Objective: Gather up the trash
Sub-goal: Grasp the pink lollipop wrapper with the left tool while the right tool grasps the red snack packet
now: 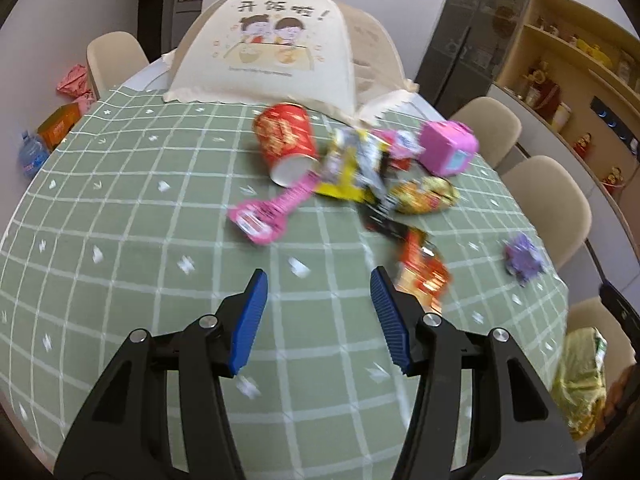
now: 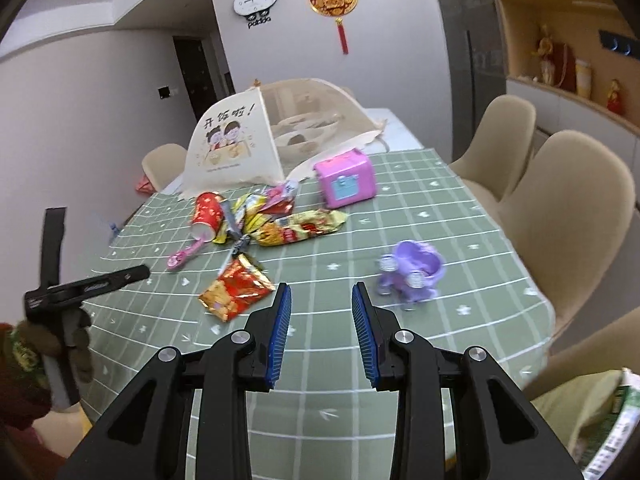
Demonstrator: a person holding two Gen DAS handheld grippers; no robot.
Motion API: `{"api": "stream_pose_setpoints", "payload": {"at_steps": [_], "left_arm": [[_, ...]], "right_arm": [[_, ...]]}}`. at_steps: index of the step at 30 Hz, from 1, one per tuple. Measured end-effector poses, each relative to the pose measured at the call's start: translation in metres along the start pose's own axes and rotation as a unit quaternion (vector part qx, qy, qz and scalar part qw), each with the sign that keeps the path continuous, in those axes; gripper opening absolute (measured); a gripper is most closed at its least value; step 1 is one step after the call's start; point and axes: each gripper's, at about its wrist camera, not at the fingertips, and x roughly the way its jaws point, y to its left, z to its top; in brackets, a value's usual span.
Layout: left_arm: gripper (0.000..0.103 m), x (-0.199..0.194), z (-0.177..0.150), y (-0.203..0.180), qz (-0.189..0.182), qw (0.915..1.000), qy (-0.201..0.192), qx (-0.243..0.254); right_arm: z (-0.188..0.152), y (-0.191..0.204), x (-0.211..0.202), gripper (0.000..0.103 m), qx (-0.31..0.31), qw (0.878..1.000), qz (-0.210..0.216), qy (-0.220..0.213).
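Trash lies in a heap on the green checked tablecloth point(image 1: 120, 240): a red paper cup point(image 1: 286, 140) on its side, a pink wrapper point(image 1: 268, 212), yellow wrappers point(image 1: 352, 176), and a red-gold snack packet point(image 1: 424, 268) nearest me. The right wrist view shows the same cup point(image 2: 208, 214), the pink wrapper point(image 2: 184, 256), a long yellow-red packet point(image 2: 304, 226) and the red-gold packet point(image 2: 236, 286). My left gripper point(image 1: 318, 280) is open and empty above the cloth, just left of the red-gold packet. My right gripper point(image 2: 320, 294) is open and empty, right of that packet.
A pink toy box point(image 2: 346, 180) and a purple toy point(image 2: 412, 270) stand on the table. A mesh food cover point(image 1: 272, 48) sits at the far end. Beige chairs point(image 2: 572, 216) line the right side. A plastic bag point(image 2: 600, 420) hangs at the lower right.
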Motion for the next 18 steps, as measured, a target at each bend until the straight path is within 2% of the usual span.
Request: {"api": "stream_pose_setpoints", "payload": {"at_steps": [4, 8, 12, 17, 18], "left_arm": [[0.051, 0.03, 0.022, 0.031, 0.018, 0.9998, 0.005, 0.006], [0.051, 0.066, 0.039, 0.049, 0.019, 0.9993, 0.031, 0.014], [0.051, 0.087, 0.044, 0.048, 0.008, 0.998, 0.048, 0.039], [0.049, 0.105, 0.042, 0.039, 0.001, 0.9941, 0.087, 0.065], [0.049, 0.105, 0.042, 0.037, 0.003, 0.9942, 0.082, 0.069]], "right_arm": [[-0.001, 0.013, 0.026, 0.031, 0.005, 0.999, 0.022, 0.047], [-0.006, 0.027, 0.054, 0.031, -0.003, 0.995, 0.024, 0.098], [-0.009, 0.039, 0.075, 0.031, -0.015, 0.991, 0.017, 0.131], [-0.009, 0.049, 0.094, 0.031, -0.026, 0.989, 0.02, 0.147], [-0.009, 0.05, 0.099, 0.031, -0.025, 0.988, 0.021, 0.15]]}}
